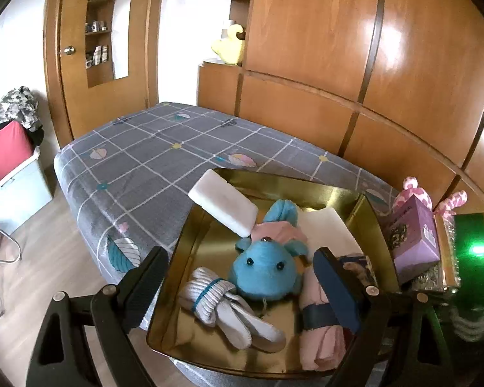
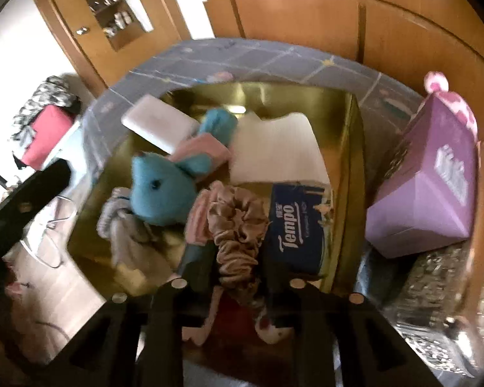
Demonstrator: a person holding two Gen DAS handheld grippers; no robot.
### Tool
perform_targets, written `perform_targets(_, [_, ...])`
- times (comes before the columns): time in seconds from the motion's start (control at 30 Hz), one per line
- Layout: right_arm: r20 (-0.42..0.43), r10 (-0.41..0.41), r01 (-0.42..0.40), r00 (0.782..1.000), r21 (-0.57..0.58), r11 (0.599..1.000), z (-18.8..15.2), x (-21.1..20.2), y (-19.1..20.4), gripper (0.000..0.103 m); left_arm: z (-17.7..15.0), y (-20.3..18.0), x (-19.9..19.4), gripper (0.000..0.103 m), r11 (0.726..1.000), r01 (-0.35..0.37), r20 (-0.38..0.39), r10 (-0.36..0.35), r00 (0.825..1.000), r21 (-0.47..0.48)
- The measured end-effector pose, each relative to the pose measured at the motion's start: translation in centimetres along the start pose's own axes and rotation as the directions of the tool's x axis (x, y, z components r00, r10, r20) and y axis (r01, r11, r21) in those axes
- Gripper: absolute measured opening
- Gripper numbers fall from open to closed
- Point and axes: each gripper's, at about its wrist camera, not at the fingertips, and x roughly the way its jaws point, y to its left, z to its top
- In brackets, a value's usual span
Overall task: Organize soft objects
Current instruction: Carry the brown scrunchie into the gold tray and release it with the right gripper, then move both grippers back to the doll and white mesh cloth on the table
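The left gripper (image 1: 238, 277) hung spread wide and empty over the shallow gold metal tray (image 1: 309, 187). The right gripper (image 2: 237, 267) pinched a crinkled beige satin scrunchie (image 2: 238, 225) above the tray, between the fuzzy blue plush mouse (image 2: 163, 183) and the glossy blue tissue pack (image 2: 293, 229). Lowering the scrunchie into that gap before releasing would probably keep it from snagging. A firm lilac cardboard box (image 2: 435, 187) stood right of the tray.

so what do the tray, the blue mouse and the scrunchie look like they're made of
Tray: probably metal or foil-faced card, a mirror-like gold finish reflecting light.
Blue mouse: plush, matte and fuzzy.
Scrunchie: likely satin, a soft sheen on its gathered folds, between the right gripper's fingers.
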Motion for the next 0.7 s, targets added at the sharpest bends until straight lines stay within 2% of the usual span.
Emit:
perform_targets(0.17, [-0.002,0.012,-0.012,1.0,-0.004,1.0,-0.2,0.4,0.1,0.044,-0.2,-0.8,0.2,0.092,1.0,0.001,-0.003,-0.001,1.0,0.028])
perform_targets(0.3, [0.009,0.007,-0.006,1.0,-0.003,1.0,-0.7,-0.4,0.1,0.044,-0.4,-1.2,0.1,0.092,0.999,0.014,-0.005,-0.014,1.0,0.032])
perform_targets(0.7, [0.164,-0.067,0.065,0.984,0.014,0.998,-2.1,-5.4,-0.6,0.044,-0.8,-2.7,-0.7,0.092,0.996,0.053,0.002,-0.053,0.999,0.069])
